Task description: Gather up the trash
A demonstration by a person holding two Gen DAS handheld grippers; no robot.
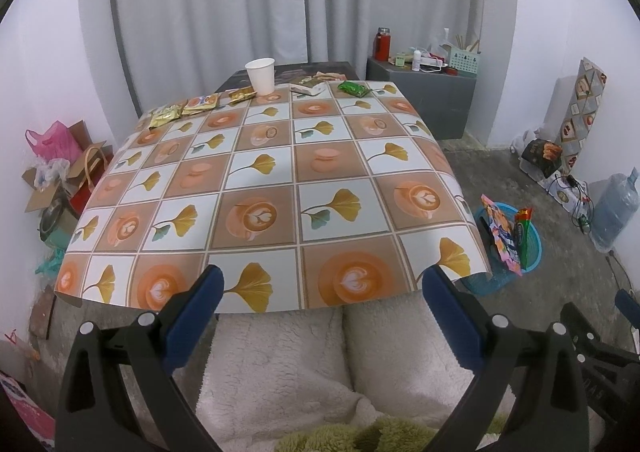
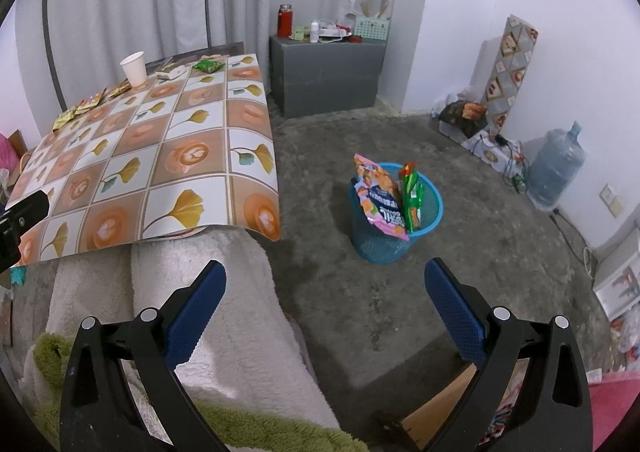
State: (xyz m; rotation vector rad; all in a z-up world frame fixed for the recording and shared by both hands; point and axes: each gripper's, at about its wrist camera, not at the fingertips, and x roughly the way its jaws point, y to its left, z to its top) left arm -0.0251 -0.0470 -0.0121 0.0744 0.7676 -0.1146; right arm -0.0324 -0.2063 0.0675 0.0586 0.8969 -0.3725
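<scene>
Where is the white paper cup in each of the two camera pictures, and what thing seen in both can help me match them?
Left wrist view: the paper cup stands upright at the far edge of the table, upper middle of the picture.
Right wrist view: the paper cup stands at the table's far end, upper left of the picture.
Shared landmark: the blue basket on the floor, to the right of the table, with snack bags sticking out.

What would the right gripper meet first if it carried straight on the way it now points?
The right gripper, open and empty, points down over bare concrete floor. Going straight on, it would probably meet that floor just short of the blue trash basket holding snack bags, though depth is unclear here.
</scene>
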